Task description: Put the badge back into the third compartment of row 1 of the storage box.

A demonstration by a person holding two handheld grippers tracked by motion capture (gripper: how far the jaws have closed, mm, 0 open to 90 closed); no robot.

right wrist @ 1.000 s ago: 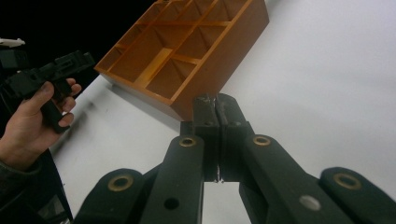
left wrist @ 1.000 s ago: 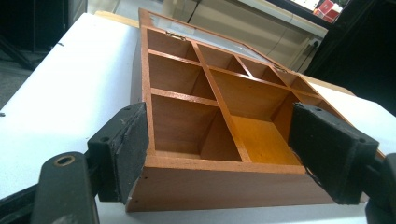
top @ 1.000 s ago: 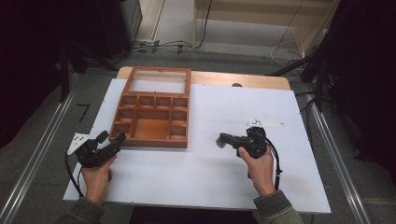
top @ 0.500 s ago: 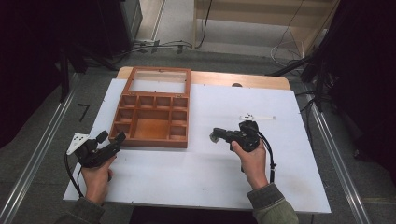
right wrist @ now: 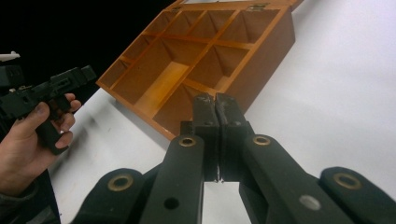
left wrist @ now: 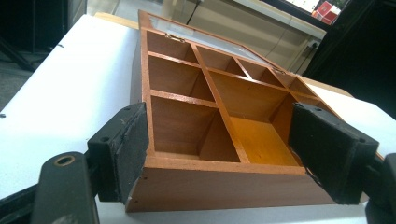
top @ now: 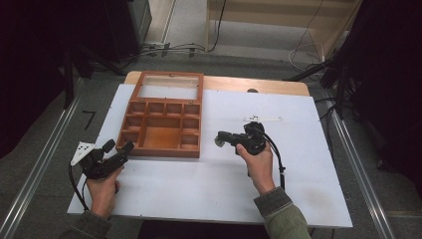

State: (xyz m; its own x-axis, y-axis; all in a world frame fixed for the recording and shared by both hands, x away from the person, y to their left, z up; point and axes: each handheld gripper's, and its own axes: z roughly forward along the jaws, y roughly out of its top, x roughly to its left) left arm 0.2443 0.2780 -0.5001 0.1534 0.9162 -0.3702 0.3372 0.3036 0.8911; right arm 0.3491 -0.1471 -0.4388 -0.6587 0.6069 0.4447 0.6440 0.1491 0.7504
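A brown wooden box [top: 161,130] with several bare compartments lies left of the table's middle, its glazed lid [top: 170,89] folded open behind it. My left gripper [top: 118,146] is open just off the box's near left corner. In the left gripper view its jaws [left wrist: 229,147] stand wide apart in front of the box's near wall [left wrist: 224,186], nothing between them. My right gripper [top: 219,139] is shut and empty, pointing left, a short way right of the box. In the right gripper view its closed fingertips [right wrist: 215,100] aim at the box [right wrist: 196,60].
A white sheet [top: 298,174] covers the table, with a wooden strip [top: 268,85] bare at the back. A small white strip [top: 263,118] lies behind the right hand. Metal rails [top: 45,164] run along both sides. The other hand with the left gripper [right wrist: 44,91] appears in the right gripper view.
The right hand has carried its shut gripper leftward, closer to the box. The left gripper has stayed put by the box's near left corner.
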